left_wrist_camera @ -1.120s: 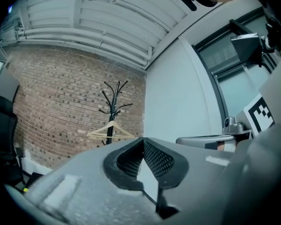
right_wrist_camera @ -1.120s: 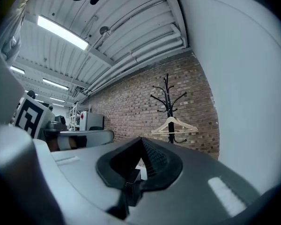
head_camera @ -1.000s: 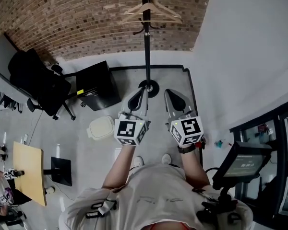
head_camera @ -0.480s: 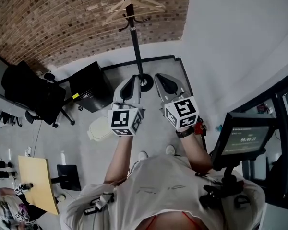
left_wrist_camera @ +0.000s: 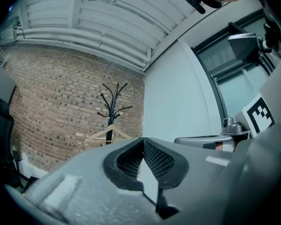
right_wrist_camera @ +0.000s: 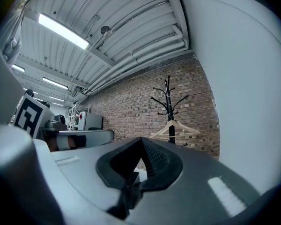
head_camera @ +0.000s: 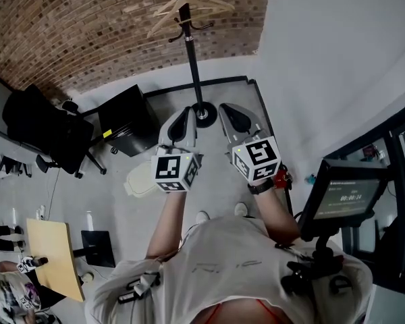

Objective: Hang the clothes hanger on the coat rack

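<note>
Both forearms are reaching forward side by side, holding the left gripper [head_camera: 187,112] and right gripper [head_camera: 227,109] level. Their fingers are pressing together, gripping nothing. The wooden clothes hanger [right_wrist_camera: 173,123] is hanging on the black coat rack [head_camera: 194,66] ahead.

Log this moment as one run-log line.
stage: hanger hung | wooden hanger: on coat rack | left tool: shut, empty | right tool: shut, empty | both tools: apart from rack

An office-like workspace: a black coat rack [head_camera: 192,52] stands before a bare brick wall [head_camera: 74,32]. Left of it in the head view are an office chair [head_camera: 44,130], a low black cabinet [head_camera: 127,120] and a wooden desk [head_camera: 50,258] — right of it, a monitor [head_camera: 341,198].
</note>
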`<state>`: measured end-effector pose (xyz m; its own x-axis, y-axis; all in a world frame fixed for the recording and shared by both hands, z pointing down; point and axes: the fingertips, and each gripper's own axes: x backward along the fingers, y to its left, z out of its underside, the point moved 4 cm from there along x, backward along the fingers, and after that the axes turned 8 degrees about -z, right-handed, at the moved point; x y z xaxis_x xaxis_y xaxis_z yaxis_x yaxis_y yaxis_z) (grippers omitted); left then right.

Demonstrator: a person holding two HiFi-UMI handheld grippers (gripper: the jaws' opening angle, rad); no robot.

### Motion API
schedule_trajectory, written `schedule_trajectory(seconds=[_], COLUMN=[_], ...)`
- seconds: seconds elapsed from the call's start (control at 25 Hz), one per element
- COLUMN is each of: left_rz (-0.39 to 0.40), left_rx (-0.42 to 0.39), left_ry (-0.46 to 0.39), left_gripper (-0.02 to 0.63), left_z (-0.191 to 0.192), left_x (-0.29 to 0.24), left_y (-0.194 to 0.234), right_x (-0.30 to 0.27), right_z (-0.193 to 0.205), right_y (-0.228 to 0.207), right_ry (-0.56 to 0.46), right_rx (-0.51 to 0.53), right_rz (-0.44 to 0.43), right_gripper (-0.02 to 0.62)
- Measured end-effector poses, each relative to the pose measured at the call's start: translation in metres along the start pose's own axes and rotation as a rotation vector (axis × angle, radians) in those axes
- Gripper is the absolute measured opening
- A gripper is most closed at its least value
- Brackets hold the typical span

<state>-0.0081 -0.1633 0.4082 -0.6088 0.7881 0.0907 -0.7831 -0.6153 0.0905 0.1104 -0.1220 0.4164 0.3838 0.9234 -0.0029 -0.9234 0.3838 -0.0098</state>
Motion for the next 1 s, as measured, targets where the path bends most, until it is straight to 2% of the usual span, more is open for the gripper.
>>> schedule_trajectory(seconds=[0.4,1.0], left_rz=[0.003,0.078], left_rx=[0.014,0.024], left_ry=[0.01,0.011], left_gripper=[0.003,0.003], left_z=[0.003,0.003], left_x=[0.001,0.015], left_y=[0.003,0.011], right_x=[0.001,0.005], right_z=[0.003,0.004], right_y=[0.005,0.029], right_ry=[0.016,0.015], right_rx=[0.002,0.02], right_rz=[0.0,0.064], right_gripper=[0.003,0.003])
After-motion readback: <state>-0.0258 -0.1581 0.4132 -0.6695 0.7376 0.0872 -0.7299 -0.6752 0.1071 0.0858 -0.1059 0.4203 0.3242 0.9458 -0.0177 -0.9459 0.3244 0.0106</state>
